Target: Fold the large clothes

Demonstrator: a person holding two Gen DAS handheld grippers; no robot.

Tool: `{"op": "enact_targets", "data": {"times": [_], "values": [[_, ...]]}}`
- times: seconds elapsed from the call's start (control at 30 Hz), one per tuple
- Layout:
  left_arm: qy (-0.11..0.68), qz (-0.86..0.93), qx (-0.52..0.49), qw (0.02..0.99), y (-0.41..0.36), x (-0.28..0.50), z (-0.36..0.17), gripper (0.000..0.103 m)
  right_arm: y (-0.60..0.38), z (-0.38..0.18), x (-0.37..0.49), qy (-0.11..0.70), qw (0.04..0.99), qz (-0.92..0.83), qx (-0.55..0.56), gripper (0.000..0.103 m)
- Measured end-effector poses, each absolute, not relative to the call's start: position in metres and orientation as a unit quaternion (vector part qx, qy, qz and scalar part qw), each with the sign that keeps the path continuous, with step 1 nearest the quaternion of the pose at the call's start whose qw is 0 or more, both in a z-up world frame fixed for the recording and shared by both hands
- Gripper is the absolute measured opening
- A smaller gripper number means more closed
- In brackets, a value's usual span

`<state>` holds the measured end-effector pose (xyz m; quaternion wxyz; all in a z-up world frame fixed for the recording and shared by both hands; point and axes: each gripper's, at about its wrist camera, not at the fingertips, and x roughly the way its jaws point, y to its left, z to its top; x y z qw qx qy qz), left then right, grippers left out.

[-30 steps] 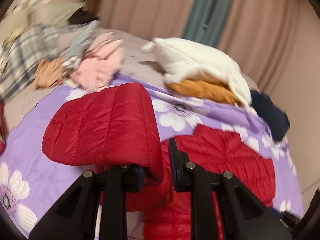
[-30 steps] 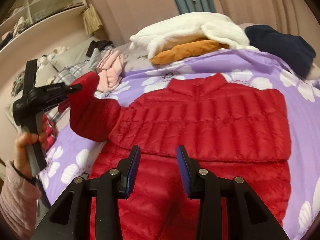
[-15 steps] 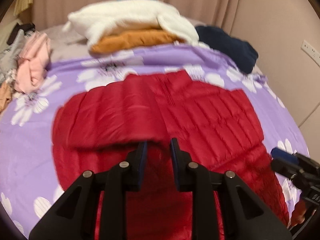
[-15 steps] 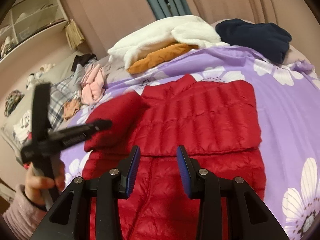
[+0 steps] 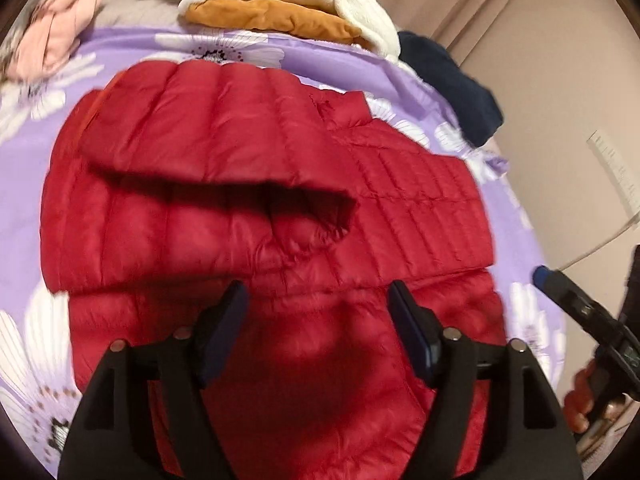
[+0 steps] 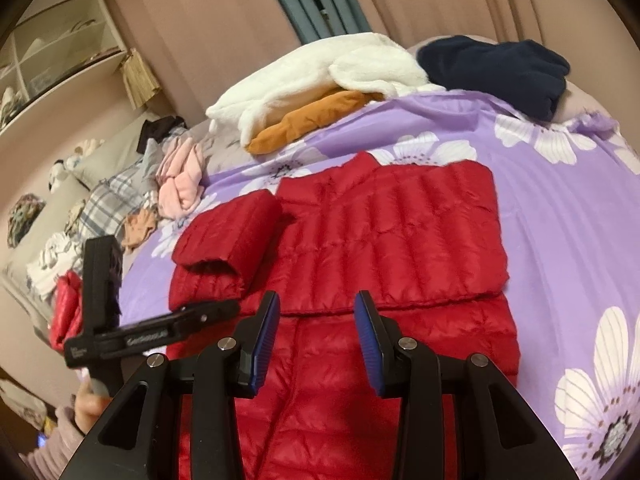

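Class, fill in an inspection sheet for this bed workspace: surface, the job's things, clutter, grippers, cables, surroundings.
Surface: purple floral bedspread, covering the bed.
Job's things: red puffer jacket lying flat, both sleeves folded in; left sleeve lies loosely across the body.
Clutter: white fleece over an orange garment; navy garment; pink clothes; plaid fabric.
Grippers: left gripper jaws have just been opening, nothing between them; right gripper open, empty, above the jacket.
Cables: nothing seen.
Surroundings: curtains, shelves.
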<state>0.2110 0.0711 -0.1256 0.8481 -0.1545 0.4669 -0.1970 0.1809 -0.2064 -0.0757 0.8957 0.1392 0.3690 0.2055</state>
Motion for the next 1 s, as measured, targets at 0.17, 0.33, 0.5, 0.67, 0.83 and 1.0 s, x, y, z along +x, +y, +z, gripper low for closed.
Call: {"op": "enact_targets", "data": {"times": [0.17,0.33,0.5,0.67,0.83,1.0], "values": [[0.449,-0.213,-0.253,0.830,0.102,0.195,-0.131,0.078,-0.164,-0.058,0.190,0.355,0.891,0.268,0.087,0.048],[0.419,-0.176,-0.330,0.827,0.149,0.179,-0.131,0.078,-0.088,-0.049,0.204,0.339,0.881,0.329,-0.023,0.054],[0.409,-0.131,-0.321,0.844,0.177,0.168,-0.124,0.079,-0.006,-0.064,0.210,0.307,0.868,0.343,-0.188,0.058],[0.399,-0.110,-0.349,0.841,0.198,0.160,-0.126,0.079,0.051,-0.100,0.228,0.296,0.843,0.318,-0.318,0.058],[0.399,-0.102,-0.364,0.836,0.216,0.149,-0.131,0.079,0.044,-0.107,0.257,0.309,0.868,0.261,-0.288,0.011],[0.398,-0.105,-0.368,0.834,0.219,0.153,-0.130,0.079,-0.036,-0.067,0.262,0.299,0.915,0.251,-0.098,0.010]]}}
